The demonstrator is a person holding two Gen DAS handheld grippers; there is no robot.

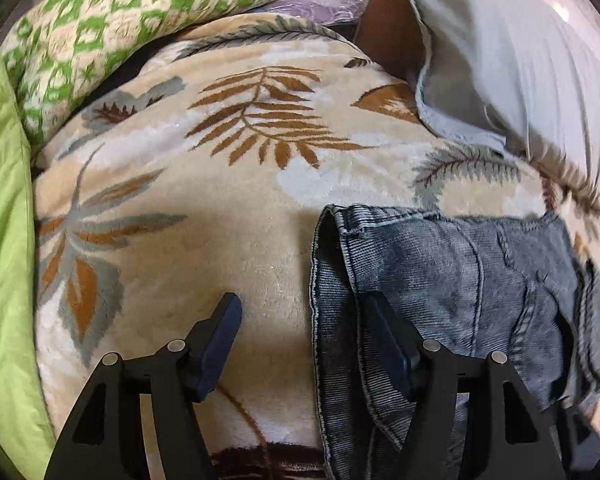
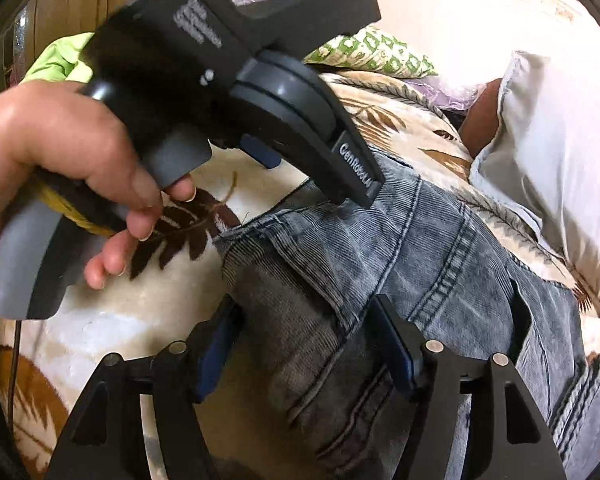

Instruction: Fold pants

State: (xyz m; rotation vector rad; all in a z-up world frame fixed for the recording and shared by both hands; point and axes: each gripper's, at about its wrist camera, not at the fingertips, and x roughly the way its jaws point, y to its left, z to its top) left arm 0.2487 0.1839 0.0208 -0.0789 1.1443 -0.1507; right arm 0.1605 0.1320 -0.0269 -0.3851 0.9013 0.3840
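Left to right: lime green cover (image 1: 0, 216), green-patterned pillow (image 1: 100, 32), leaf-print blanket (image 1: 204, 216) on bed. "GenRobot" readable on left gripper (image 2: 268, 156), jaws wide. Folded jeans (image 1: 440, 280) right of centre; right gripper (image 2: 306, 344) spread over them, gripping nothing.

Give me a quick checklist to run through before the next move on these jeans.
1. Left claw open: ok, its pads stand apart, one over the blanket, one over denim.
2. Right claw open: ok, folded denim lies between the pads, not pinched.
3. Jeans folded: ok, layers stacked with a straight folded edge.
4. Jeans lying flat: not ok, wrinkles and a raised flap show.
5. Grey pillow clear of the jeans: ok.
6. Far end of the jeans: cannot tell, out of view.
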